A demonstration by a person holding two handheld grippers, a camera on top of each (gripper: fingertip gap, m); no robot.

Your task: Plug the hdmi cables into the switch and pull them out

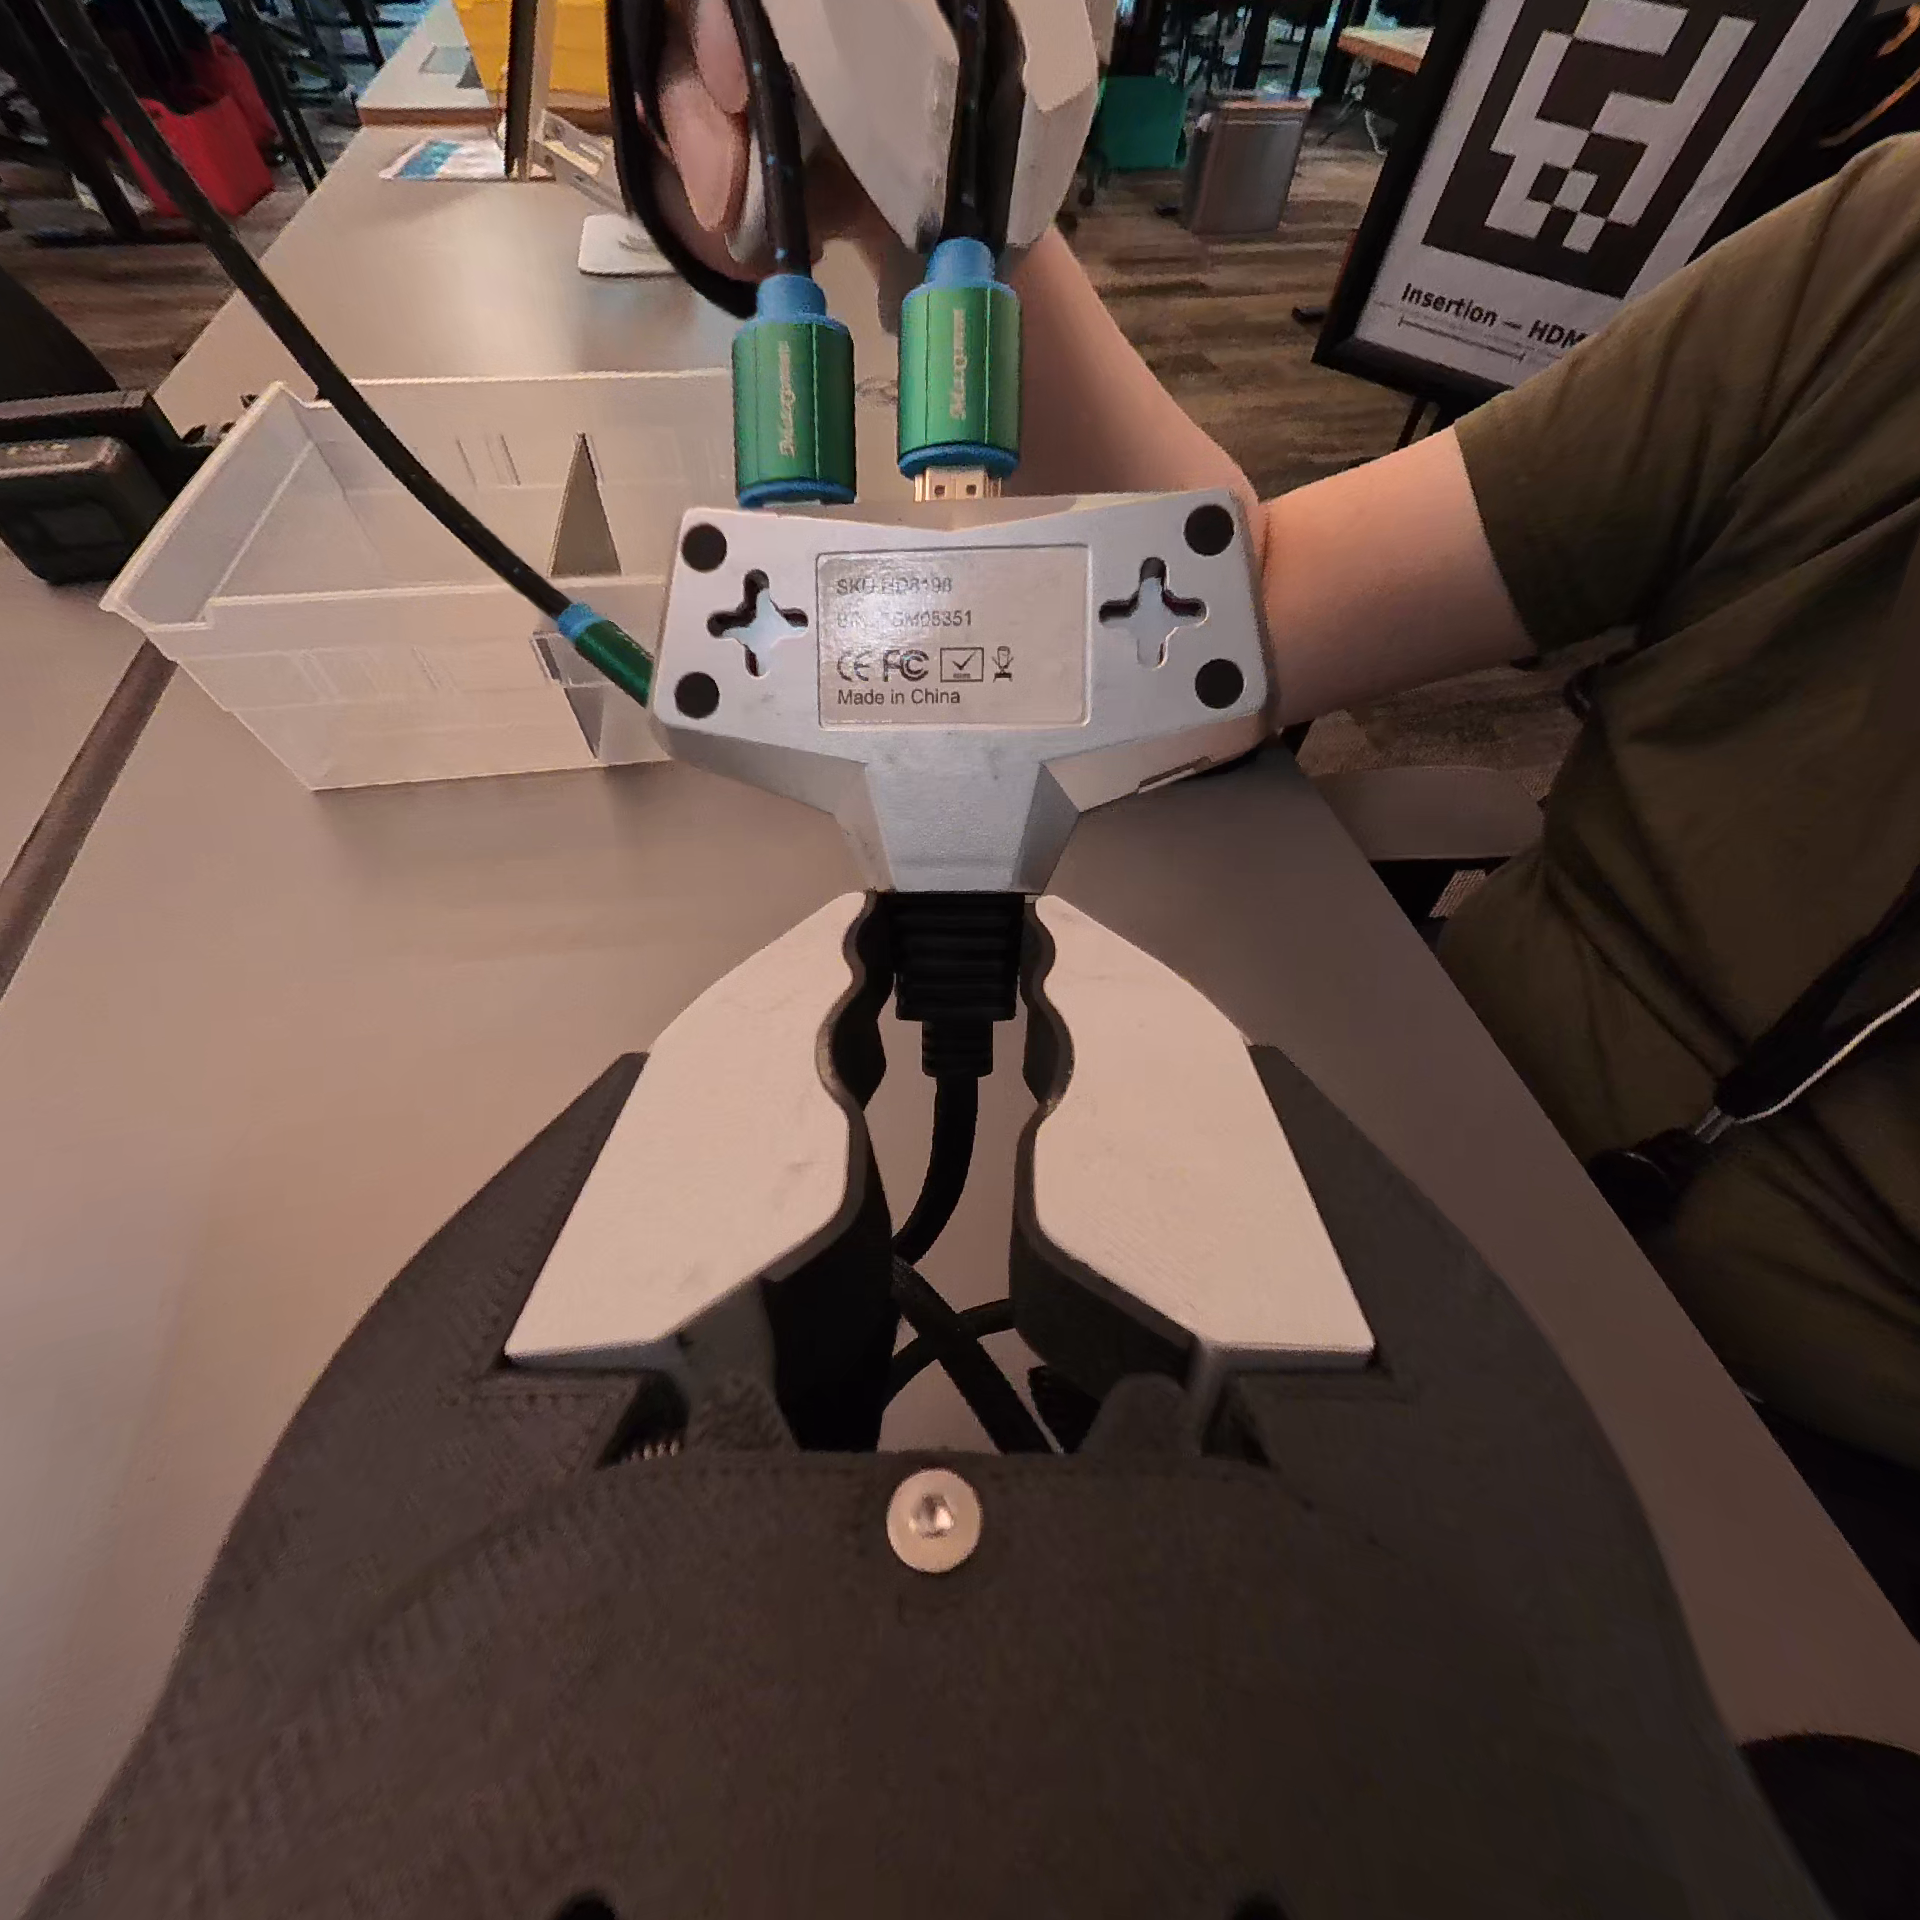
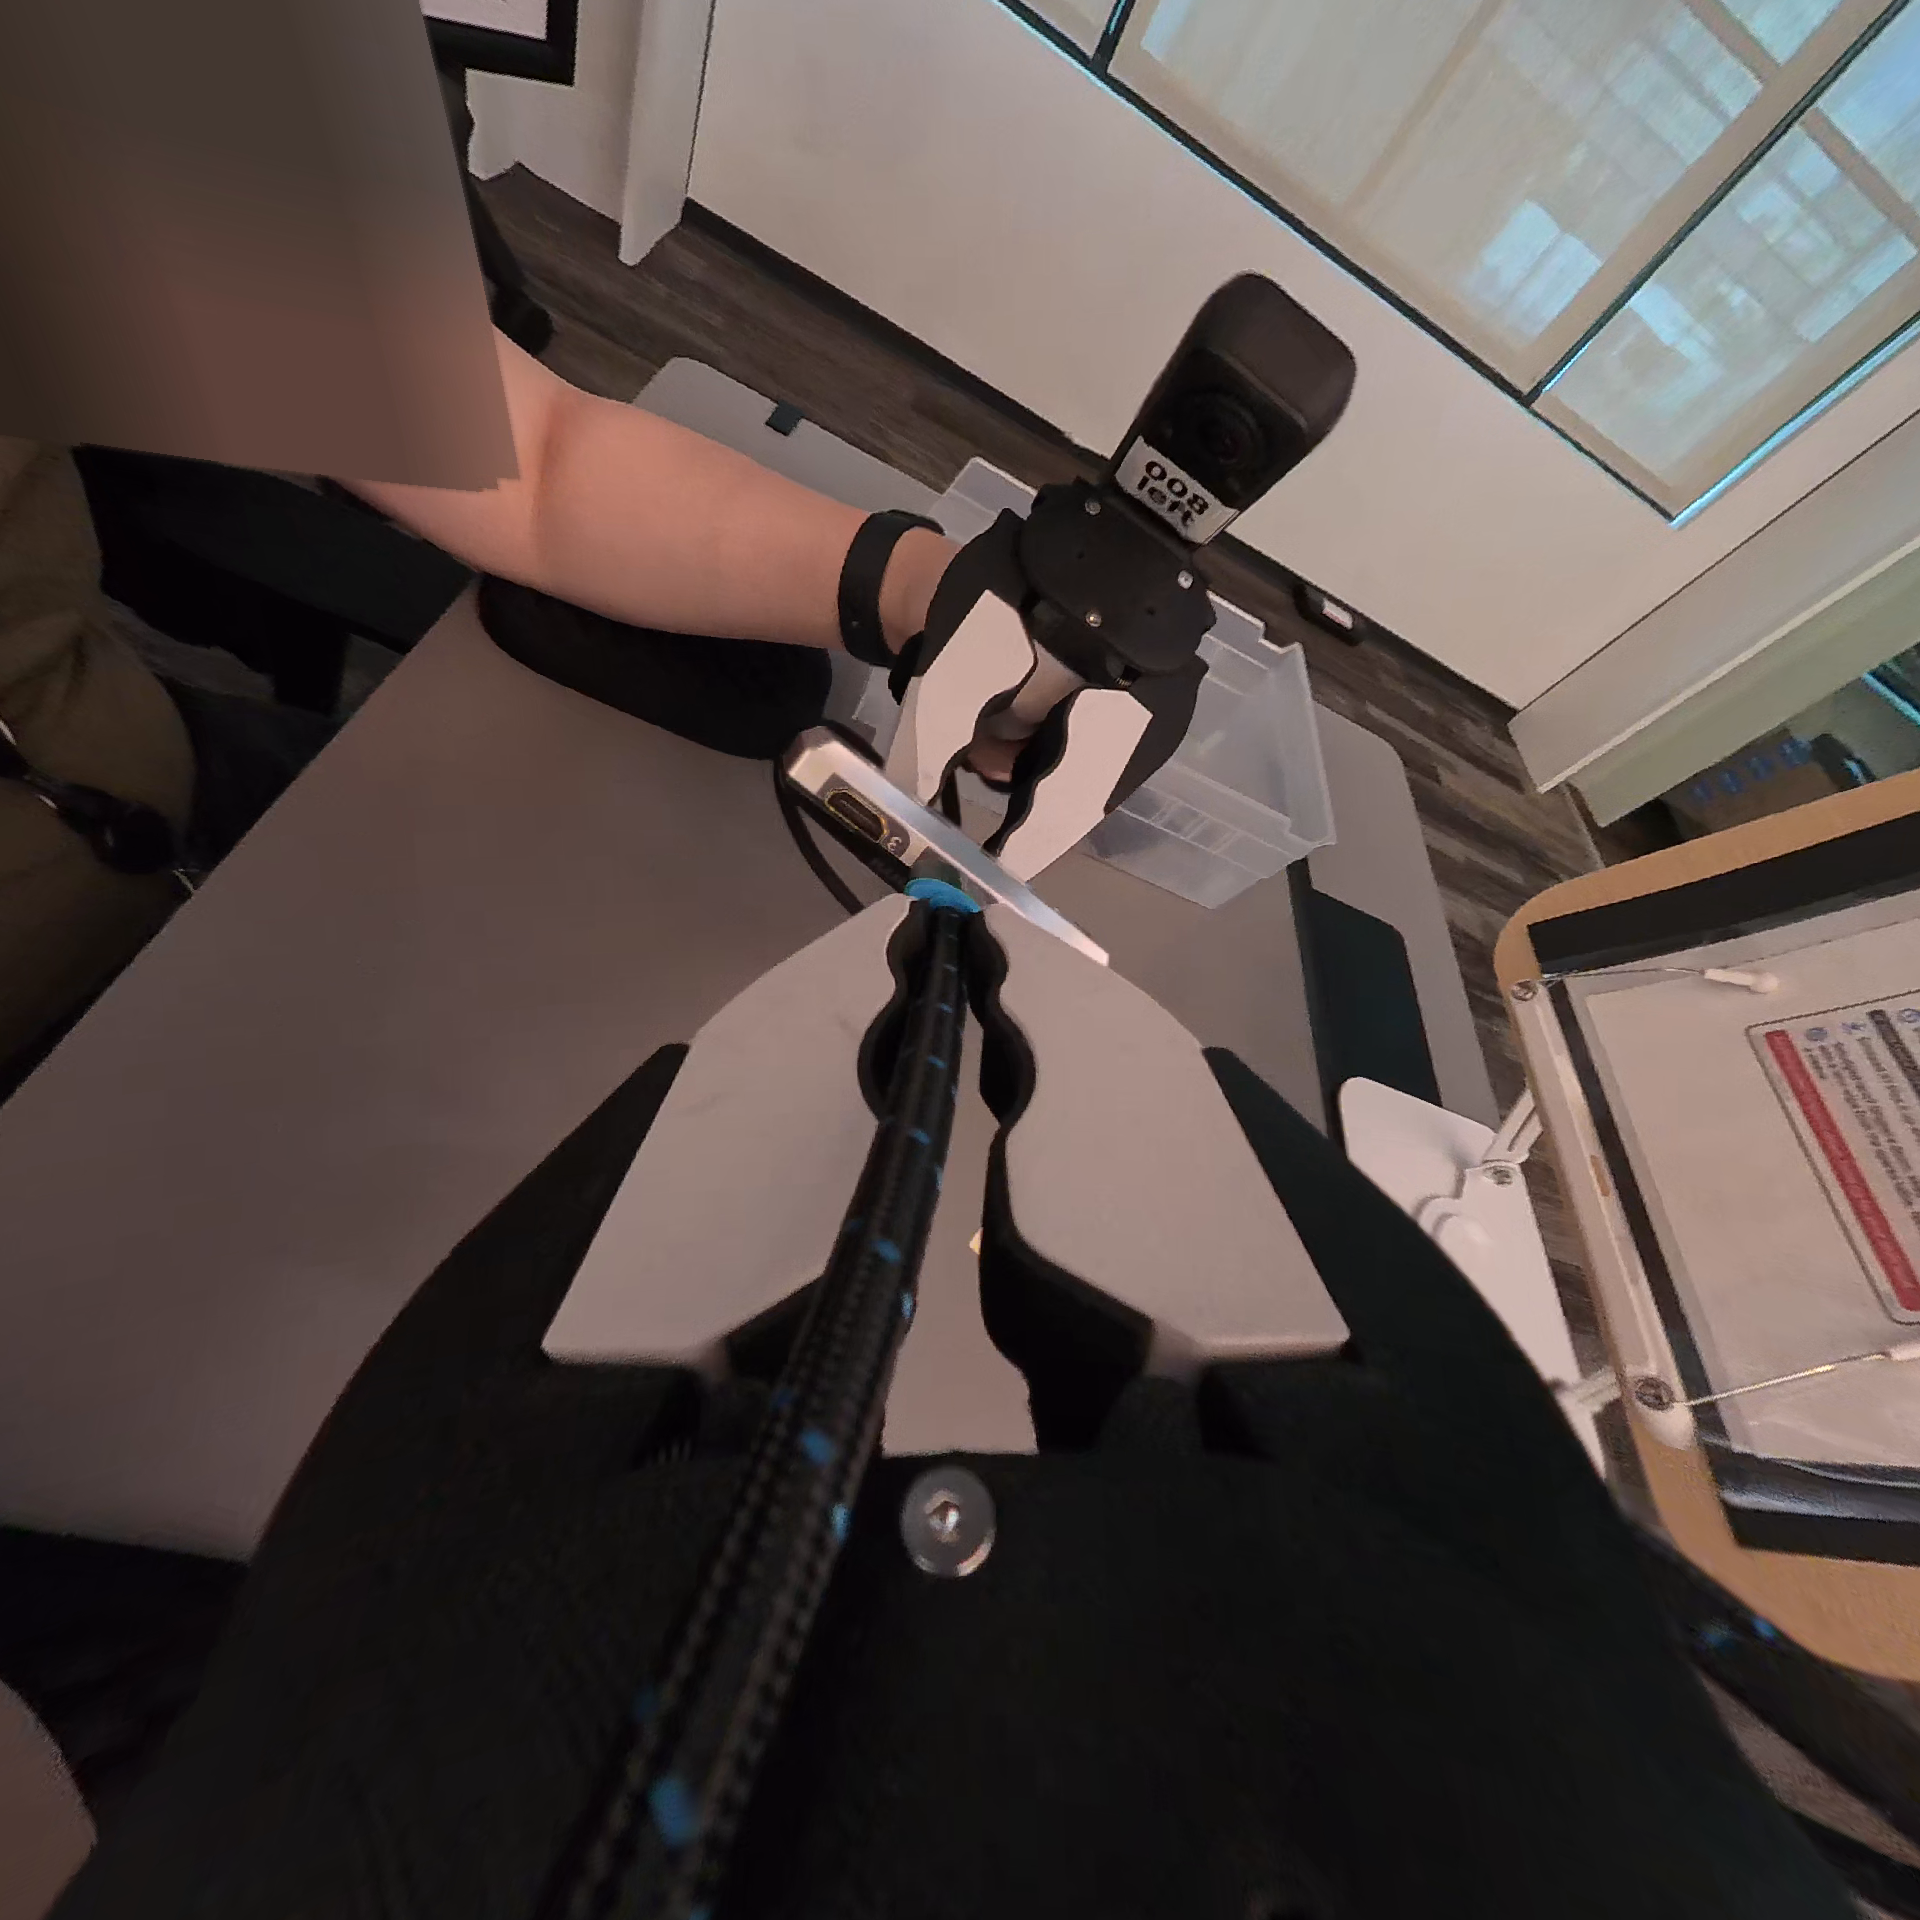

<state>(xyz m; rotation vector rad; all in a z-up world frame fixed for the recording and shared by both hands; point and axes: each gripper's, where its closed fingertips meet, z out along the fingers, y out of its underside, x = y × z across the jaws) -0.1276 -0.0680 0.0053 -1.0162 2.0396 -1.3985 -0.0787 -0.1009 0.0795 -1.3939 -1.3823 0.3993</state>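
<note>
The silver HDMI switch [image 1: 956, 665] hangs above the grey table [image 1: 312, 1039], underside toward me. My left gripper [image 1: 951, 920] is shut on the black strain relief of its cable [image 1: 954, 966]. Two green plugs with blue collars enter its far edge. The left plug [image 1: 795, 416] sits fully in. The right plug [image 1: 958, 384] shows its gold tip above the port. A third plug [image 1: 608, 649] enters the left side. My right gripper [image 2: 940, 920] is shut on the right plug's braided cable [image 2: 914, 1091], just behind its blue collar [image 2: 940, 894]. An empty port [image 2: 857, 808] shows beside it.
A clear plastic bin [image 1: 395, 623] stands on the table behind the switch. The person's forearm [image 1: 1351, 582] crosses on the right. A black-and-white marker board [image 1: 1590, 156] stands at far right. A tan-rimmed board [image 2: 1704, 1195] lies to the right of my right gripper.
</note>
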